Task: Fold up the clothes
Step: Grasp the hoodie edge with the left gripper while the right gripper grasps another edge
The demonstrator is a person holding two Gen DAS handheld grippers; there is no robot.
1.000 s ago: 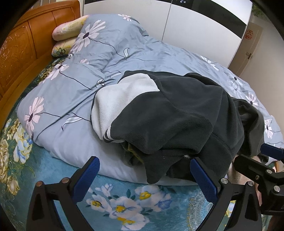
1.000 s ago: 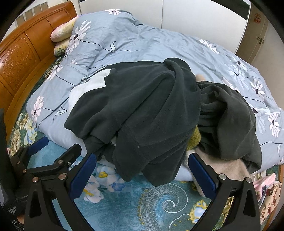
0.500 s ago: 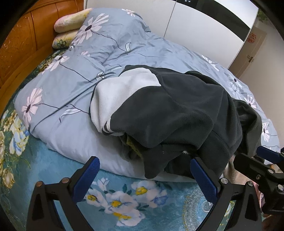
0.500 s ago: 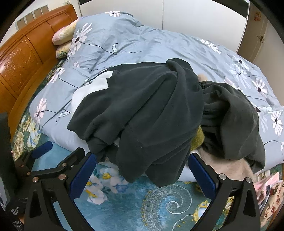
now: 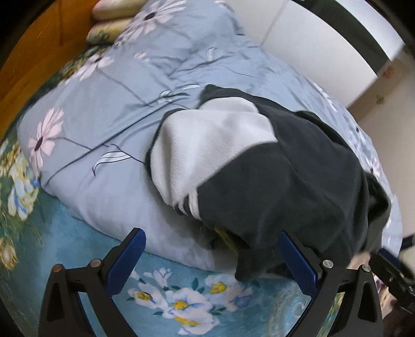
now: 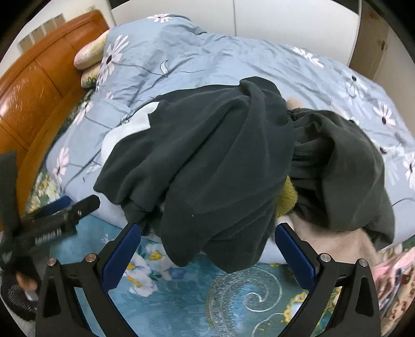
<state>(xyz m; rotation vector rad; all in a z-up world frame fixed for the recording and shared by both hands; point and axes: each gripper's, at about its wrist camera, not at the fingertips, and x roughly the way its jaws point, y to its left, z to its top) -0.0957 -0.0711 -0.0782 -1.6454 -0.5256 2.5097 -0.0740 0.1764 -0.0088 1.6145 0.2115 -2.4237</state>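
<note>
A pile of clothes lies on the grey-blue floral duvet point(image 5: 103, 134). On top is a dark grey fleece garment point(image 5: 298, 181) with a white fleece part point(image 5: 207, 145); it also shows in the right wrist view point(image 6: 207, 160). A second dark garment point(image 6: 345, 168), a yellow-green knit piece point(image 6: 286, 197) and a beige garment point(image 6: 332, 243) lie beside it. My left gripper point(image 5: 212, 258) is open and empty just in front of the fleece's hanging hem. My right gripper point(image 6: 207, 252) is open and empty, its fingers on either side of the hanging hem.
The bed has a blue floral sheet point(image 6: 233, 290) at its near edge, a wooden headboard point(image 6: 39, 98) at left with pillows point(image 6: 88, 54). White wardrobe doors point(image 6: 285, 20) stand behind the bed. A pink patterned cloth point(image 6: 396, 280) lies at far right.
Both grippers have moved closer to the clothes pile. The left view has swung left and nearer the white fleece part. The clothes have not moved.
</note>
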